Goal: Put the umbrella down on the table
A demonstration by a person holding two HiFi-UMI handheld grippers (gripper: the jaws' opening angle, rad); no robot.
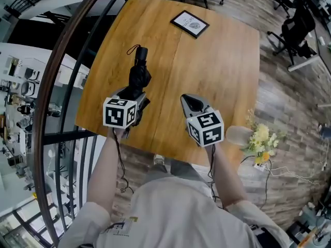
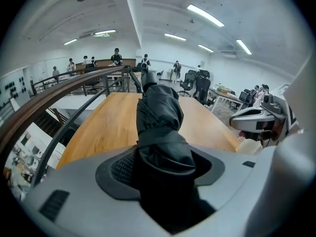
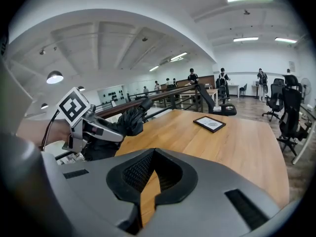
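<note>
A folded black umbrella sticks out of my left gripper, which is shut on its cloth body. Its handle and strap loop point toward the far side of the wooden table. In the left gripper view the umbrella fills the space between the jaws. The right gripper view shows the umbrella tilted upward, above the table's left part. My right gripper hovers over the table's near edge, shut on nothing; only a thin sliver of wood shows between its pads.
A black-framed picture lies flat at the table's far side. A curved railing runs along the left, with a drop beyond it. Office chairs stand at the right, and yellow flowers sit on the floor near the table's right corner.
</note>
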